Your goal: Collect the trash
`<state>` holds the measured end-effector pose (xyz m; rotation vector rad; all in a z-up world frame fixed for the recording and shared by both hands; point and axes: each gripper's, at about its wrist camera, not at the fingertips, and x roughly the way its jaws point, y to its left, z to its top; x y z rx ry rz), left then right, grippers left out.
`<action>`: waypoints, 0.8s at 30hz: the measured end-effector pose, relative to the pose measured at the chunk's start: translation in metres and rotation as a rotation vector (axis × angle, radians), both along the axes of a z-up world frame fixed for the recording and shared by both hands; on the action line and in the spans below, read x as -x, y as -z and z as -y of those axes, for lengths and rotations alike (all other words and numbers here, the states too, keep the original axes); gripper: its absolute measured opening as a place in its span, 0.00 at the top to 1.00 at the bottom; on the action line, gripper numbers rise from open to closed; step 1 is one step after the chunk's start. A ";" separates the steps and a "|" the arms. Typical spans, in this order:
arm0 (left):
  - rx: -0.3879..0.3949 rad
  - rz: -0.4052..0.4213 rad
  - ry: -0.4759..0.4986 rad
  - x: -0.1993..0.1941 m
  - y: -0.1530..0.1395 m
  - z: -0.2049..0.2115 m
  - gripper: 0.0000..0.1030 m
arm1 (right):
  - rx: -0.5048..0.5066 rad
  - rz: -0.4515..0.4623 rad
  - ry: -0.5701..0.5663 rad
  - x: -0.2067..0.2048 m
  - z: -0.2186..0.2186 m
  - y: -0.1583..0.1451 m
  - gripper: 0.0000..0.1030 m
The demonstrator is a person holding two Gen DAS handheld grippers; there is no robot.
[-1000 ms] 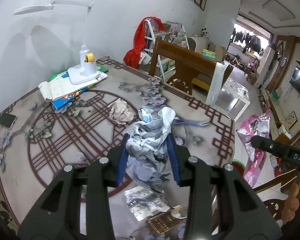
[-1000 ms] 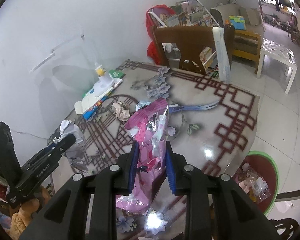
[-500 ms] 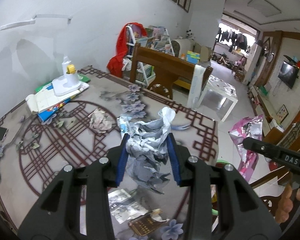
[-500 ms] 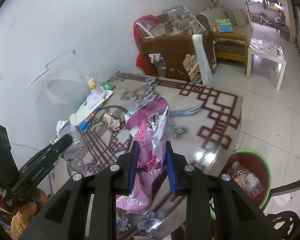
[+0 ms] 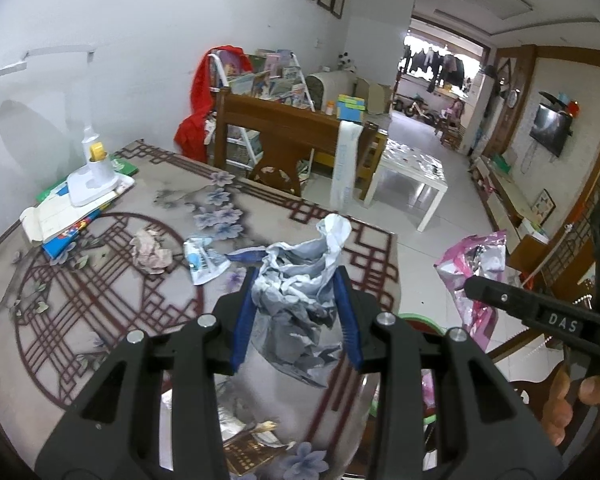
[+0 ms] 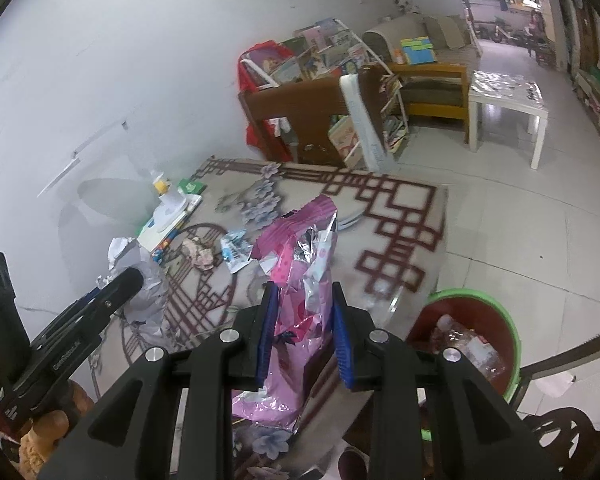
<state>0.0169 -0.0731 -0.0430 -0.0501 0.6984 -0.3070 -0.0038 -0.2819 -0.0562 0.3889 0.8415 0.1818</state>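
At the far left of my table, by the wall, a white lamp base stands on a stack of books. Right of that, a crumpled brownish paper ball and a small blue and white wrapper lie on the patterned top, near each other but apart. My left tongs are closed tight on a wad of grey crumpled paper, its blue pads pressing both sides, and the wad is lifted clear above the near edge of the table with a white tip sticking up. My right tongs grip a pink foil bag the same way, the bag standing up between the pads and hanging down below them. Just to the right of that, on the tiled floor beside the table, sits the red bin with a green rim, with clear plastic rubbish in it. Beyond the table stand a wooden chair, a rack of books and a white side table.
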 end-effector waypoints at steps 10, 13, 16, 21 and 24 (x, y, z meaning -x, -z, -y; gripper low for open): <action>0.004 -0.010 0.062 0.000 0.002 0.032 0.65 | 0.015 -0.015 0.073 0.011 0.037 0.006 0.74; 0.011 -0.024 0.082 -0.003 0.006 0.041 0.65 | 0.031 -0.024 0.088 0.013 0.048 0.009 0.74; 0.015 -0.039 0.109 -0.004 0.010 0.052 0.65 | 0.041 -0.038 0.107 0.014 0.062 0.013 0.74; 0.016 -0.068 0.152 -0.007 0.018 0.071 0.65 | 0.023 -0.056 0.159 0.019 0.087 0.021 0.74; 0.015 -0.078 0.166 -0.009 0.021 0.080 0.65 | 0.014 -0.060 0.179 0.021 0.096 0.023 0.74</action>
